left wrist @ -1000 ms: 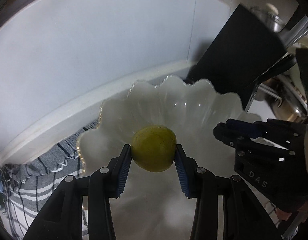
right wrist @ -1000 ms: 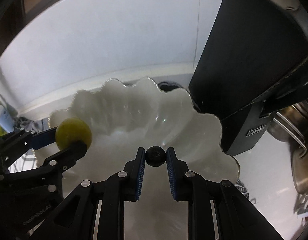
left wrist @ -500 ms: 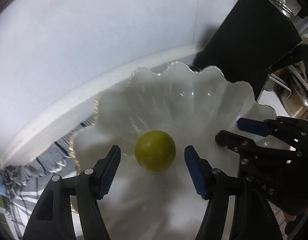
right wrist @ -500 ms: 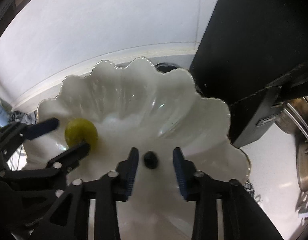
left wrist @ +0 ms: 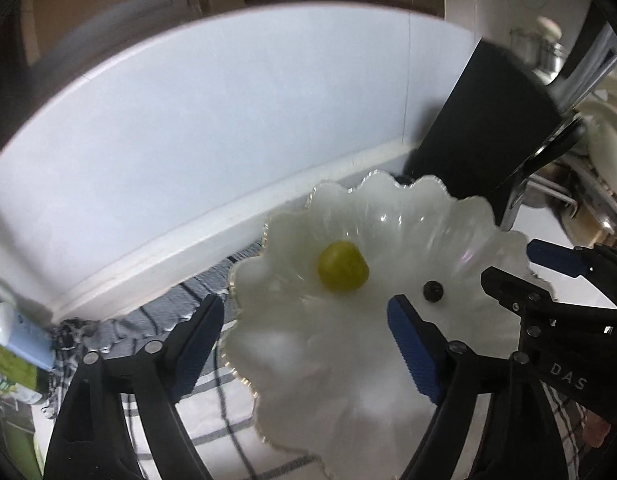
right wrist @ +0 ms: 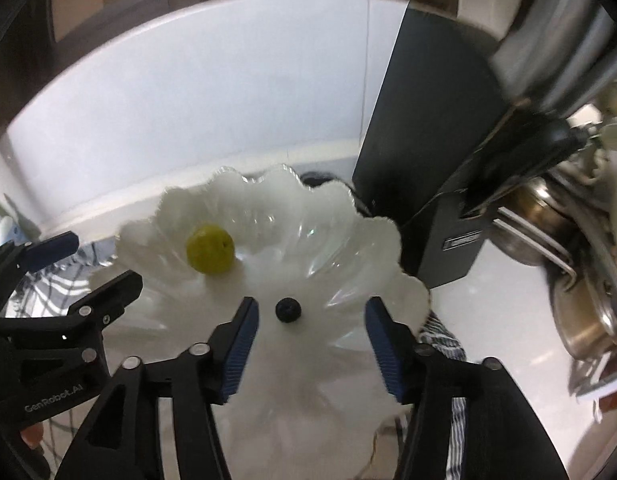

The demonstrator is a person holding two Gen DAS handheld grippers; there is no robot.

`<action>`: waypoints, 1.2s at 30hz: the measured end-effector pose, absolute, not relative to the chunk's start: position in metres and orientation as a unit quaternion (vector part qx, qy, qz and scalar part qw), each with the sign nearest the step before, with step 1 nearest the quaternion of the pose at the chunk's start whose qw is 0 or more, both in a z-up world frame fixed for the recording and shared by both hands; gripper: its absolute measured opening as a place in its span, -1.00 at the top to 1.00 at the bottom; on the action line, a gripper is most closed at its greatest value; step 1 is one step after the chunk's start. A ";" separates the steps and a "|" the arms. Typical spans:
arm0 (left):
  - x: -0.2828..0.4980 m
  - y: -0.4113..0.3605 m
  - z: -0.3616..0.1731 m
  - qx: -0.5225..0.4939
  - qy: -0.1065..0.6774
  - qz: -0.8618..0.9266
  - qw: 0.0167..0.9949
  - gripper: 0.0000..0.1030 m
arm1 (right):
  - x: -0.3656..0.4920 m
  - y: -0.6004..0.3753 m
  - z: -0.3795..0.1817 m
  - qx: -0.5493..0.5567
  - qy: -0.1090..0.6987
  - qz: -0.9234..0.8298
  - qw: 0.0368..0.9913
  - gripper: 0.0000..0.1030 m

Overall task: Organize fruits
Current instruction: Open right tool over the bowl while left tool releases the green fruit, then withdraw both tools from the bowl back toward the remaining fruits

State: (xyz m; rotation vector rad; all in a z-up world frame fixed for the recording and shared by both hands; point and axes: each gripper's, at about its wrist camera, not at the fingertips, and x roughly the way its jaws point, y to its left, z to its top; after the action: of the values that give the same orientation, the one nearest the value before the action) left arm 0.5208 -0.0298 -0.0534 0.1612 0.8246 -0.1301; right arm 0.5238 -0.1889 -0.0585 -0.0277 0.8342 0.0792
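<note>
Above the near half of the white scalloped bowl [left wrist: 388,380], both claws stand released and empty. Left claw [left wrist: 304,344]: jaws spread wide, nothing between them. Right claw [right wrist: 310,346]: jaws likewise apart, gripping nothing.

Green fruit [left wrist: 343,266] lies in the bowl's hollow, ahead of the left claw and clear of its pads. Small dark berry [right wrist: 288,310] lies just beside it, nearer the right claw, between that claw's jaws in line of sight but untouched. Bowl rests partly on a striped cloth [left wrist: 120,332]; a black box [right wrist: 424,184] stands close behind its far rim.

Risks: both fruits are round on a smooth sloped surface, so a knock to the rim by either claw could roll them. The two claws sit near one another and could clash when pulling away.

Limits: metal pots [right wrist: 580,280] at right are blurred and cut off. The bowl's near edge is hidden by the claws. Whether more fruit remains elsewhere cannot be told.
</note>
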 end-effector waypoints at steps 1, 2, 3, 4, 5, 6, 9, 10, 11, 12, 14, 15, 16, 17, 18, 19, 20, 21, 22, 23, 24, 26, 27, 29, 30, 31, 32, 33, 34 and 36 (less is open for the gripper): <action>0.516 -0.028 -0.050 0.077 0.395 -0.063 0.913 -0.70 | 0.516 -0.189 -0.053 -0.014 0.397 0.037 0.917 -0.21; 0.509 -0.025 -0.044 0.073 0.386 -0.062 0.917 -0.73 | 0.509 -0.188 -0.047 -0.014 0.389 0.035 0.921 -0.22; 0.501 -0.022 -0.037 0.069 0.378 -0.060 0.921 -0.74 | 0.503 -0.188 -0.043 -0.014 0.383 0.035 0.923 -0.22; 0.498 -0.020 -0.034 0.066 0.374 -0.059 0.923 -0.76 | 0.496 -0.189 -0.038 -0.013 0.376 0.036 0.926 -0.26; 0.491 -0.018 -0.028 0.061 0.367 -0.058 0.927 -0.77 | 0.488 -0.188 -0.033 -0.013 0.368 0.035 0.929 -0.30; 0.485 -0.016 -0.023 0.055 0.361 -0.057 0.929 -0.77 | 0.482 -0.189 -0.028 -0.013 0.363 0.034 0.931 -0.31; 0.468 -0.011 -0.011 0.044 0.347 -0.056 0.935 -0.81 | 0.457 -0.189 -0.015 -0.015 0.343 0.033 0.939 -0.35; 0.459 -0.009 -0.008 0.043 0.339 -0.055 0.938 -0.82 | 0.449 -0.189 -0.012 -0.016 0.337 0.034 0.941 -0.35; 0.453 -0.008 -0.005 0.044 0.335 -0.055 0.940 -0.83 | 0.442 -0.187 -0.009 -0.016 0.332 0.034 0.943 -0.35; 0.447 -0.008 -0.003 0.043 0.332 -0.055 0.941 -0.83 | 0.437 -0.187 -0.006 -0.015 0.328 0.033 0.944 -0.35; 0.433 -0.008 0.001 0.042 0.325 -0.059 0.943 -0.84 | 0.421 -0.188 0.000 -0.015 0.314 0.032 0.949 -0.35; 0.427 -0.008 0.002 0.042 0.323 -0.060 0.944 -0.84 | 0.416 -0.187 0.002 -0.014 0.309 0.030 0.950 -0.35; 0.420 -0.007 0.005 0.042 0.320 -0.061 0.945 -0.84 | 0.409 -0.187 0.005 -0.014 0.303 0.030 0.952 -0.35; 0.413 -0.007 0.008 0.042 0.316 -0.062 0.946 -0.84 | 0.401 -0.187 0.007 -0.015 0.296 0.028 0.955 -0.35; 0.405 -0.007 0.010 0.043 0.311 -0.064 0.947 -0.84 | 0.396 -0.188 0.008 -0.016 0.291 0.026 0.956 -0.35; 0.400 -0.007 0.013 0.045 0.307 -0.065 0.949 -0.85 | 0.389 -0.188 0.010 -0.017 0.286 0.025 0.958 -0.35; 0.393 -0.008 0.016 0.049 0.302 -0.065 0.950 -0.85 | 0.382 -0.189 0.012 -0.018 0.281 0.024 0.959 -0.35; 0.386 -0.008 0.019 0.053 0.296 -0.066 0.952 -0.85 | 0.376 -0.190 0.014 -0.018 0.277 0.022 0.960 -0.35; 0.381 -0.007 0.021 0.053 0.293 -0.067 0.952 -0.86 | 0.369 -0.191 0.016 -0.018 0.273 0.020 0.962 -0.35; 0.374 -0.006 0.024 0.053 0.290 -0.071 0.953 -0.86 | 0.362 -0.191 0.017 -0.019 0.269 0.018 0.963 -0.35; 0.370 -0.006 0.025 0.052 0.289 -0.074 0.953 -0.86 | 0.358 -0.192 0.018 -0.018 0.266 0.016 0.964 -0.35; 0.357 -0.005 0.028 0.052 0.285 -0.079 0.954 -0.86 | 0.345 -0.194 0.020 -0.017 0.261 0.014 0.965 -0.35; 0.354 -0.006 0.029 0.053 0.283 -0.080 0.954 -0.86 | 0.339 -0.194 0.021 -0.016 0.259 0.014 0.966 -0.35; 0.343 -0.008 0.031 0.059 0.279 -0.081 0.955 -0.86 | 0.330 -0.195 0.021 -0.016 0.257 0.012 0.966 -0.35; 0.339 -0.008 0.031 0.060 0.277 -0.082 0.956 -0.86 | 0.326 -0.195 0.021 -0.016 0.256 0.012 0.967 -0.35; 0.334 -0.008 0.032 0.061 0.275 -0.083 0.956 -0.86 | 0.323 -0.196 0.021 -0.016 0.254 0.011 0.967 -0.35; 0.330 -0.008 0.032 0.062 0.275 -0.084 0.956 -0.86 | 0.319 -0.196 0.021 -0.016 0.253 0.010 0.967 -0.35; 0.328 -0.009 0.032 0.062 0.274 -0.083 0.956 -0.86 | 0.316 -0.197 0.021 -0.017 0.252 0.008 0.968 -0.35; 0.323 -0.009 0.032 0.064 0.270 -0.082 0.957 -0.86 | 0.311 -0.197 0.020 -0.016 0.250 0.007 0.968 -0.35; 0.315 -0.008 0.033 0.069 0.264 -0.079 0.959 -0.86 | 0.303 -0.199 0.020 -0.016 0.245 0.005 0.969 -0.35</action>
State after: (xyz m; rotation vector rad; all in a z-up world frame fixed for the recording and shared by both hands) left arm 0.3154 -0.0083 0.0325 0.1392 0.5346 -0.1611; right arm 0.3034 -0.1986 0.0199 -0.0331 0.4955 0.0100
